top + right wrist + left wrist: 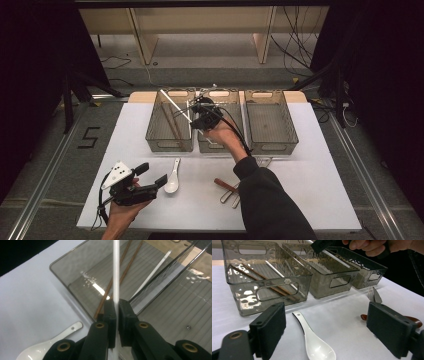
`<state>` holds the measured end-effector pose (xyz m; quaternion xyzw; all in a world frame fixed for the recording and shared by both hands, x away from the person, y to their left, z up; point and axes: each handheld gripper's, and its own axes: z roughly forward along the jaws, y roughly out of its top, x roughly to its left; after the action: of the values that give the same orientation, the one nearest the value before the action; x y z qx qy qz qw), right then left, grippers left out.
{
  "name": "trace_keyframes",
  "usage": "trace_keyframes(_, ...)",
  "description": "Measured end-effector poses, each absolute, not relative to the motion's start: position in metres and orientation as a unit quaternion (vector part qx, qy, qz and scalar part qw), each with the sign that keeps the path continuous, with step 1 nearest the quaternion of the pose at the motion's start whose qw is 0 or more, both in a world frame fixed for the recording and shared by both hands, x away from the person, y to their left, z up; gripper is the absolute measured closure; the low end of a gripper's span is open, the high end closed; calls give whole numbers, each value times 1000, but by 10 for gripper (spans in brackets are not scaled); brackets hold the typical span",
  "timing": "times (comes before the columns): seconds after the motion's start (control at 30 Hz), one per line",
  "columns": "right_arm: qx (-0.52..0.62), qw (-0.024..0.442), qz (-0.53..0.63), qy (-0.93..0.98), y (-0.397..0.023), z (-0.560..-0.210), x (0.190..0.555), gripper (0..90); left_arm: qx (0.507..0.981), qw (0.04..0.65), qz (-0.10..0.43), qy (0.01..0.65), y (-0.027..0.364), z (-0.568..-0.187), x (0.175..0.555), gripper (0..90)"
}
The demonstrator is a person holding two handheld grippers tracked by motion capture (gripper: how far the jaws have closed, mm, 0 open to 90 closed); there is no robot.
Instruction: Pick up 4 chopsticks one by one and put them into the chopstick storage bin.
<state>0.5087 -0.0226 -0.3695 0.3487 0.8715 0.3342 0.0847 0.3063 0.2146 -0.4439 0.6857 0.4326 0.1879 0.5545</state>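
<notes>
Overhead, right gripper (pixel 196 111) sits above the row of three smoky clear bins at the far side of the counter (pixel 310 190), jaws clamped on a white chopstick (pixel 116 270). Chopstick runs out past the jaw tips and slants over the left bin (pixel 170 121). That bin holds a pair of brown chopsticks (pixel 259 280) and another white chopstick (pixel 275 270) lying on its ribbed floor. Middle bin (pixel 329 280) and right bin (pixel 270 122) sit just beside it. Left gripper (pixel 150 176) rests low near the counter's front left, jaws standing wide apart with nothing between them. White ceramic spoon (pixel 315 345) lies just ahead of those jaws. Fork (pixel 370 293) and a brown-handled utensil (pixel 226 185) lie further right on the counter.
</notes>
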Motion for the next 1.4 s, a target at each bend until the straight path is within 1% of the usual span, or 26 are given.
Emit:
trace_keyframes(0.73, 419, 80, 338, 839, 14, -377, 540, 864, 687, 556, 186, 430, 215, -443, 306, 155)
trace_keyframes(0.97, 425, 80, 336, 837, 25, -379, 544, 864, 684, 558, 184, 432, 215, -443, 306, 155)
trace_keyframes(1.4, 447, 77, 334, 826, 31, -387, 550, 864, 683, 560, 183, 432, 215, -443, 306, 155)
